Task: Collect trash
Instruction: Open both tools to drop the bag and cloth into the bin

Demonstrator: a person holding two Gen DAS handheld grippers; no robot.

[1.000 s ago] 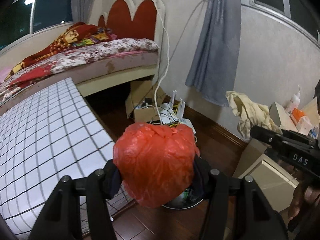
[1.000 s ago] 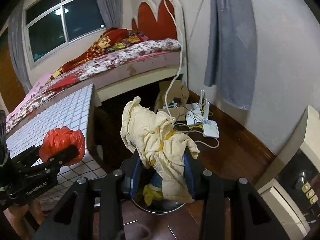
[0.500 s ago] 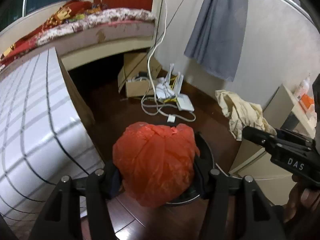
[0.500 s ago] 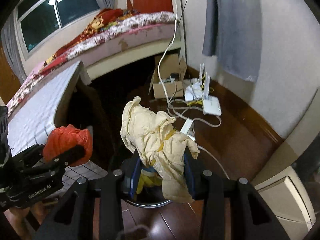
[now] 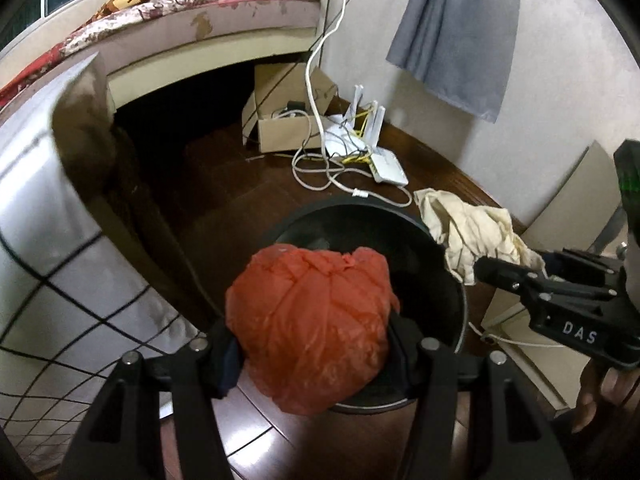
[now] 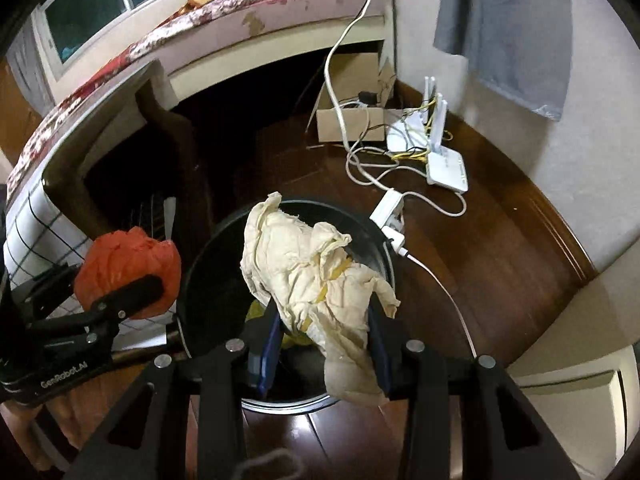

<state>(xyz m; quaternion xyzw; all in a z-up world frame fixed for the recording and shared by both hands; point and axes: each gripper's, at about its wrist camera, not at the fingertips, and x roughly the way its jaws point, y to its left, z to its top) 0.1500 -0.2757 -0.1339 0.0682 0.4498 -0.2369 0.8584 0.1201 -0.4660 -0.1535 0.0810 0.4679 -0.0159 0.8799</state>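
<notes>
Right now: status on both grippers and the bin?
Left gripper shut on crumpled red plastic bag. Right gripper shut on wadded cream paper. Both over round black trash bin; nothing blocking the opening.

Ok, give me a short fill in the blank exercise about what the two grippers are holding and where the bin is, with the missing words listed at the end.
1. The left gripper is shut on a crumpled ____ plastic bag.
2. The right gripper is shut on a wad of ____ paper.
3. Both pieces of trash hang above the round ____ bin on the wooden floor.
4. The white router lies on the floor close to the ____.

Missing words: orange; cream; black; wall
</notes>
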